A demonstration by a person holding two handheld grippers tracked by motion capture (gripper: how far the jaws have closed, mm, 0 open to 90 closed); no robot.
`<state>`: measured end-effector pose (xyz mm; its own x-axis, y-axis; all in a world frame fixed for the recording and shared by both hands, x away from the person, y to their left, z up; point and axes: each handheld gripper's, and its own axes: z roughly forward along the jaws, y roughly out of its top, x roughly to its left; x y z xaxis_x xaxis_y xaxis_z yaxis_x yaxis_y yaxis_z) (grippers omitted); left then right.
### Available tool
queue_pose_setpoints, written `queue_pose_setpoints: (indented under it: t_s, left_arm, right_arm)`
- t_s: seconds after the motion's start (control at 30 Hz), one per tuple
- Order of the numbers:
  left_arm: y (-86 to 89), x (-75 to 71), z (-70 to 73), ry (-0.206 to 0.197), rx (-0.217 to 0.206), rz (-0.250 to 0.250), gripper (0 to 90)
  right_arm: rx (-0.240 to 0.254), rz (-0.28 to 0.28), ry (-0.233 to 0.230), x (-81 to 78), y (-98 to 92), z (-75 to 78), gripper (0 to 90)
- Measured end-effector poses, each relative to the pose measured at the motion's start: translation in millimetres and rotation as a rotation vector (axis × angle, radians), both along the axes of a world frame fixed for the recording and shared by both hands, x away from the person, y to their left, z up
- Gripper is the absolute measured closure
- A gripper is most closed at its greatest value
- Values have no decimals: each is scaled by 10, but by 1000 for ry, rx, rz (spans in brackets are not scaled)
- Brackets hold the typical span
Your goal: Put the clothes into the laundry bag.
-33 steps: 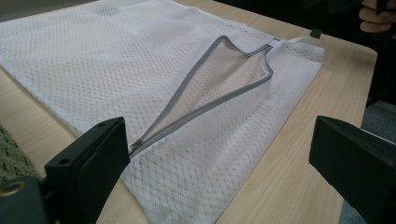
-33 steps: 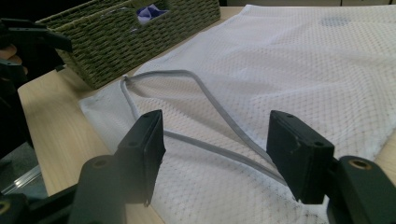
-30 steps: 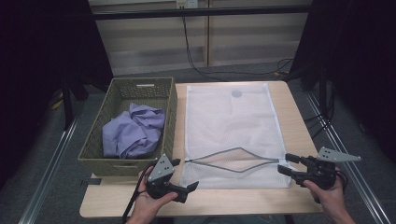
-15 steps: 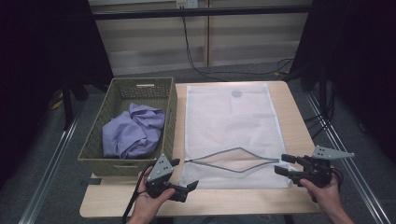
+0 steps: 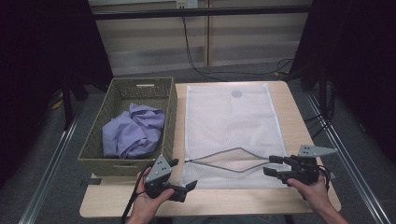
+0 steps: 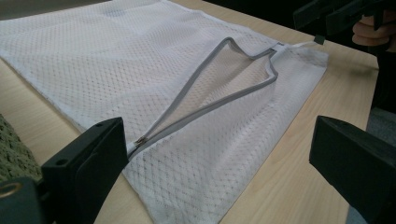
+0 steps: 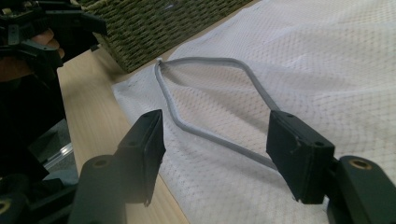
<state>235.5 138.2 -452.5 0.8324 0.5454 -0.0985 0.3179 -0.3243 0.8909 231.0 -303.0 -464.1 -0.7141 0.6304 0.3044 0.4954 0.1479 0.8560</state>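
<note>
Hovering low over the near edge of the surface (image 5: 116,205), the left gripper (image 5: 182,176) has its 2 jaws spread wide with nothing between them. Just ahead of it, in the left gripper view, lies the near-left corner of the white mesh bag (image 6: 116,60), with the closed end of the grey zipper (image 6: 205,105) pointing at the left jaw; the zipper gapes open farther along. The left hand (image 5: 149,201) cups this gripper from below and behind, its forearm coming in from the bottom edge.

The right gripper (image 5: 274,165) is open too, its jaws straddling the other end of the zipper at the bag's near-right corner; whether they touch the mesh cannot be told. The right hand (image 5: 309,186) grips it from behind. Beyond the left gripper stands a woven basket (image 5: 167,100) holding a crumpled lilac cloth (image 5: 133,130).
</note>
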Motion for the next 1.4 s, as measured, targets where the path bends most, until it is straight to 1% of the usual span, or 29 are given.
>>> queue_pose_setpoints:
  t_s: [0.1, 0.13, 0.2, 0.27, 0.33, 0.37, 0.43, 0.47, 0.5, 0.67, 0.77, 0.87, 0.93, 1.03, 1.07, 1.13, 1.27, 1.4]
  left_arm:
    - [-9, 2, -2, 7, -3, -8, 42]
    - [-16, 0, 0, 9, -1, -9, 41]
    - [-27, 4, -4, 10, 3, -9, 42]
    - [-34, 3, -6, 14, 0, -9, 42]
    - [-39, 5, -6, 15, 7, -11, 42]
    - [-43, 9, -8, 19, 11, -18, 43]
    - [-43, 9, -8, 19, 12, -18, 43]
    - [-43, 10, -6, 17, 16, -17, 43]
    - [-43, 8, -6, 18, 11, -18, 44]
    - [-32, 7, -7, 14, 16, -14, 44]
    - [-32, 11, -5, 10, 20, -17, 45]
    - [-36, 11, -11, 14, 16, -13, 46]
    - [-42, 12, -11, 12, 19, -16, 46]
    - [-36, 11, -7, 13, 10, -16, 47]
    - [-36, 11, -7, 13, 10, -16, 47]
    - [-33, 6, -6, 17, 0, -18, 47]
    - [-33, 2, -2, 15, 1, -19, 47]
    - [-32, 2, 0, 10, 8, -21, 47]
  right_arm:
    - [-12, 13, 1, 22, 36, -2, 396]
    - [-27, 22, -7, 44, 62, 20, 409]
    - [-23, 26, -12, 82, 65, 41, 440]
    - [-27, 33, -13, 104, 70, 43, 446]
    - [-31, 41, -2, 145, 89, 26, 453]
    - [-49, 47, 1, 181, 120, 6, 454]
    - [-51, 52, 5, 201, 131, -3, 454]
    - [-58, 55, 13, 239, 161, -5, 451]
    - [-60, 60, 15, 262, 178, -4, 452]
    - [-68, 81, 17, 378, 269, 24, 462]
    - [-69, 100, 12, 444, 330, 62, 494]
    - [-70, 114, 14, 520, 388, 83, 514]
    - [-80, 120, 19, 574, 433, 83, 514]
    - [-79, 125, 31, 650, 492, 76, 514]
    - [-79, 125, 31, 650, 492, 76, 514]
    - [-92, 125, 37, 718, 534, 70, 511]
    - [-98, 125, 31, 791, 576, 95, 497]
    - [-123, 126, 24, 865, 615, 118, 457]
